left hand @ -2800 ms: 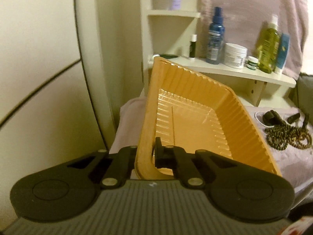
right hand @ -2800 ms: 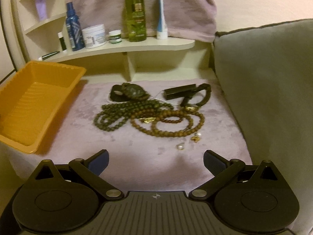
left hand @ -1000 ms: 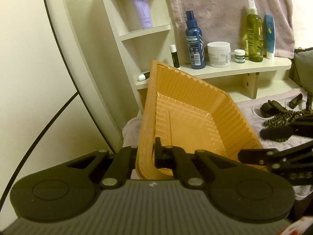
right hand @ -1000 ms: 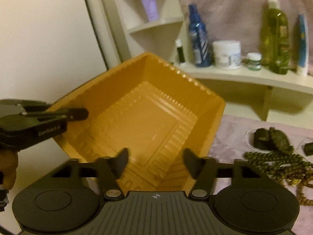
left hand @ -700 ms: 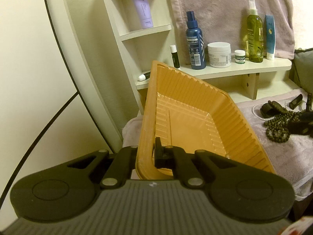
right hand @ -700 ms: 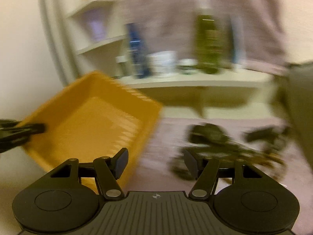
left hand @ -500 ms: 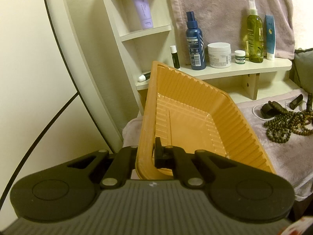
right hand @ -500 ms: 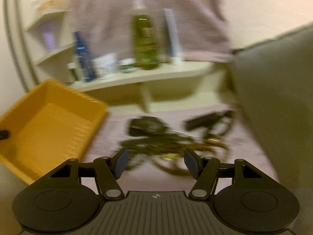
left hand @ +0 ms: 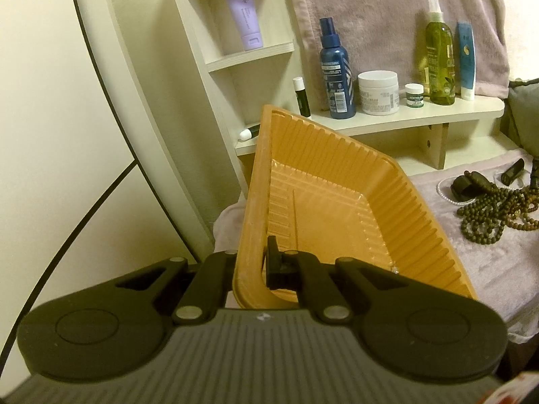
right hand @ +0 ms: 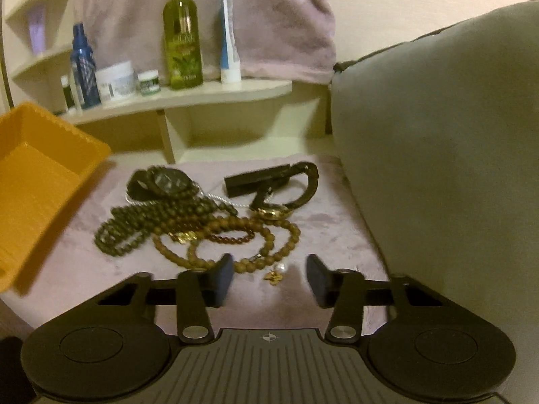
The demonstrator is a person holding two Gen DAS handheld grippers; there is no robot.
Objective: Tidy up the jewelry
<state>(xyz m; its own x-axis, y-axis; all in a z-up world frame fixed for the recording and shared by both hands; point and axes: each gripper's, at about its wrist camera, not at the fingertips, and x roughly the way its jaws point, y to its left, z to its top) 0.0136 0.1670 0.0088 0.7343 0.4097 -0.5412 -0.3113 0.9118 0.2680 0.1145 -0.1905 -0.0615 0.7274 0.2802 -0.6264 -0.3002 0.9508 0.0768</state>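
Cream shelf unit (left hand: 404,119) against a pale wall, mauve terry towel (left hand: 387,13) draped behind it; on the shelf a blue spray bottle (left hand: 335,74), a white round cream jar (left hand: 378,92), a small green-labelled pot (left hand: 414,95), a tall green pump bottle (right hand: 183,33) and a blue-white tube (left hand: 466,57), with a lilac tube (left hand: 242,13) one shelf up. Below, the worktop is covered by a plush mauve cloth (right hand: 330,232), a grey cushion (right hand: 444,141) on its right. Left tool (left hand: 251,266) is clamped on the near rim of the orange ribbed plastic tray (left hand: 337,208), one finger outside the wall, one inside; the tray is tilted, far end raised, thin glossy moulded walls with vertical flutes, nothing visible in it. Jewelry sits in a loose pile on the cloth right of the tray: dark green bead strand (right hand: 134,225), tan wooden bead loops (right hand: 269,242), small dark-red bead bracelet (right hand: 232,237), black wristwatch (right hand: 161,181), gold-faced watch on a black strap (right hand: 286,202), flat black rectangular bar (right hand: 256,178), thin white pearl string partly under the pile. Right tool (right hand: 269,279) hangs just above the cloth at the pile's near edge; its jaws have just been closing, partly apart, and grip nothing. A pearl-and-gold earring (right hand: 277,273) lies on the cloth between the blue-padded fingers (right hand: 222,277).
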